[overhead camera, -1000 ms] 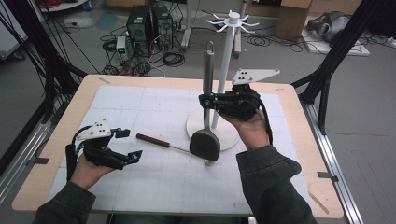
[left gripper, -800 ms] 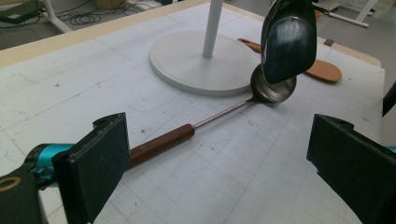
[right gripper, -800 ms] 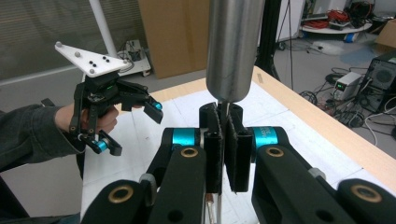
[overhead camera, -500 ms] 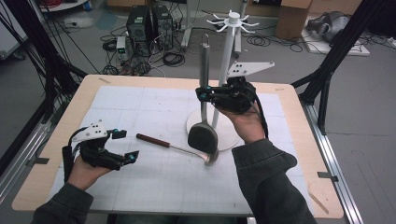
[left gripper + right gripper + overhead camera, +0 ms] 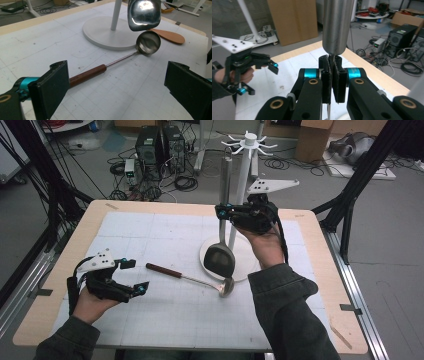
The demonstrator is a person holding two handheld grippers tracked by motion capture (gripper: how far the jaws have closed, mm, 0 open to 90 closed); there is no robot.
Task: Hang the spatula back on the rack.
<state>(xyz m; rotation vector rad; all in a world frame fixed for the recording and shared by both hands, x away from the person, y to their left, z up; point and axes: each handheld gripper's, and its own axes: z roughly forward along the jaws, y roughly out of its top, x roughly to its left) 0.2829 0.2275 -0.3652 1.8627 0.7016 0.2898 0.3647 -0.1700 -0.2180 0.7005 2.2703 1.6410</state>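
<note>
My right gripper (image 5: 223, 213) is shut on the thin neck of a steel turner (image 5: 220, 260), holding it upright with the thick handle (image 5: 335, 25) on top. Its blade (image 5: 144, 13) hangs just above the table, in front of the white hook stand (image 5: 243, 185). The pads (image 5: 340, 77) press on the neck from both sides. A ladle with a brown wooden handle (image 5: 165, 271) lies on the mat, its bowl (image 5: 148, 43) next to the stand's round base (image 5: 105, 33). My left gripper (image 5: 135, 276) rests open at the left, its jaws wide apart and pointing toward the ladle (image 5: 86, 74).
A wooden paddle (image 5: 170, 36) lies beyond the ladle bowl beside the stand base (image 5: 242, 267). The white gridded mat (image 5: 150, 235) covers most of the tabletop. Computers and cables sit on the floor behind the table.
The right gripper has lifted the turner a little and shifted slightly leftward. The left gripper has stayed where it was.
</note>
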